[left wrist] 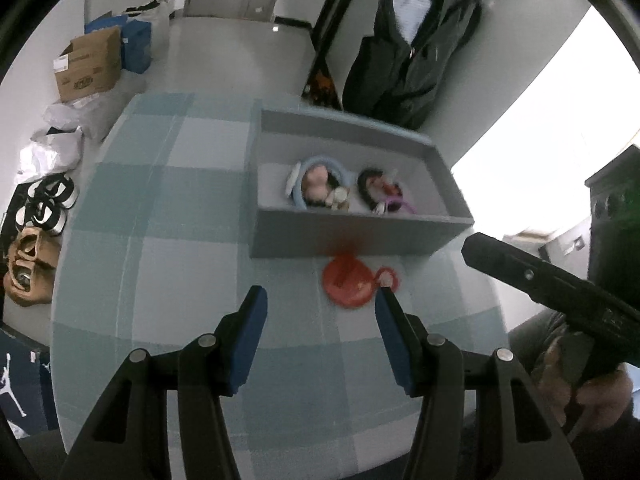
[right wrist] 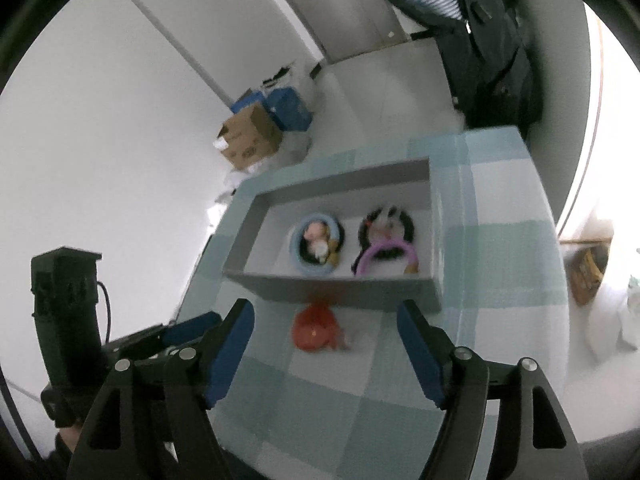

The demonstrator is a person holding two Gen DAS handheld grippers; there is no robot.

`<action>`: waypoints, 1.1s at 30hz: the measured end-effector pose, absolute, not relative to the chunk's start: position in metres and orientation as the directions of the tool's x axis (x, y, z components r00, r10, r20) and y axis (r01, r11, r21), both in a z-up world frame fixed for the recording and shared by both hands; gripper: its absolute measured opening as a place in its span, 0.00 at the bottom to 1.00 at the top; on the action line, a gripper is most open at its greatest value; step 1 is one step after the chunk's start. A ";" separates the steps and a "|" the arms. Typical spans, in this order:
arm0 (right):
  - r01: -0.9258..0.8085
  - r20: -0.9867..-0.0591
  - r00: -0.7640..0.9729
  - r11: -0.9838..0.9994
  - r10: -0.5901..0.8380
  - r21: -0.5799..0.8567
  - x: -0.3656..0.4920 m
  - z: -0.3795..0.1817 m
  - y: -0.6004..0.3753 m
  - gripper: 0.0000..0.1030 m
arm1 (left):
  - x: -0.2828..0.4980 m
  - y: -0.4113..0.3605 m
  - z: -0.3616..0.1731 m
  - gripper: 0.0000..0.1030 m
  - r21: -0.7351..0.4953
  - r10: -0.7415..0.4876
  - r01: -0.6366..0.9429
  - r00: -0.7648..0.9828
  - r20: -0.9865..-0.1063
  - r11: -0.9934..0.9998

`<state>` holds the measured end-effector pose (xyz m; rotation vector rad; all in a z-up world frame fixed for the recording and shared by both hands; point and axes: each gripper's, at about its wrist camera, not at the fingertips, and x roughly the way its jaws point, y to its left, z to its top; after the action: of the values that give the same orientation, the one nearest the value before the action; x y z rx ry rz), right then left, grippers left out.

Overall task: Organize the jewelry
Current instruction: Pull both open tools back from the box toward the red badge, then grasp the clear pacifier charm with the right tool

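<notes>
Before the grey tray (left wrist: 352, 236), both hand-held grippers (left wrist: 320, 312) (right wrist: 324, 332) gape wide over red jewelry (left wrist: 348, 282).

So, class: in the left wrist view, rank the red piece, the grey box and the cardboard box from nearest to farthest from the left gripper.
1. Red piece, on the cloth ahead of the left gripper.
2. Grey box, just behind it.
3. Cardboard box, on the floor, far left.

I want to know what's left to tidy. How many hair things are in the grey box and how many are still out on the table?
In the grey box: 2 clusters, light-blue cluster and black-and-purple cluster
On the checked tablecloth: 1, red piece
Total: 3
</notes>
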<state>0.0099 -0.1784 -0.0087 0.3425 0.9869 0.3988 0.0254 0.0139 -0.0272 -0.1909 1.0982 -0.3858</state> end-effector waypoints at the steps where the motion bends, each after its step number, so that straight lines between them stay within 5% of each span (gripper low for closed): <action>1: -0.172 -0.736 0.479 0.874 0.478 0.455 0.008 -0.012 -0.177 0.72 | 0.026 0.013 -0.029 0.50 -0.325 -0.382 0.206 0.395 -0.835 0.923; 3: -0.178 -0.757 0.457 0.882 0.467 0.436 0.005 -0.019 -0.171 0.72 | 0.026 0.013 -0.031 0.50 -0.318 -0.372 0.199 0.392 -0.841 0.927; 6: -0.183 -0.781 0.429 0.890 0.454 0.417 0.006 -0.029 -0.163 0.72 | 0.027 0.015 -0.035 0.64 -0.300 -0.349 0.181 0.388 -0.853 0.936; 20: -0.131 -0.829 0.361 0.903 0.428 0.409 0.019 -0.055 -0.156 0.61 | 0.023 0.025 -0.034 0.65 -0.180 -0.224 0.140 0.453 -0.863 0.974; 33: -0.134 -0.865 0.371 0.942 0.337 0.309 0.025 -0.056 -0.147 0.28 | 0.029 0.036 -0.037 0.65 -0.176 -0.198 0.091 0.457 -0.867 0.980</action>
<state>0.0248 -0.1474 -0.0560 0.1988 1.1531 0.3044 0.0290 0.0363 -0.0365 -0.1095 1.0825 -0.1784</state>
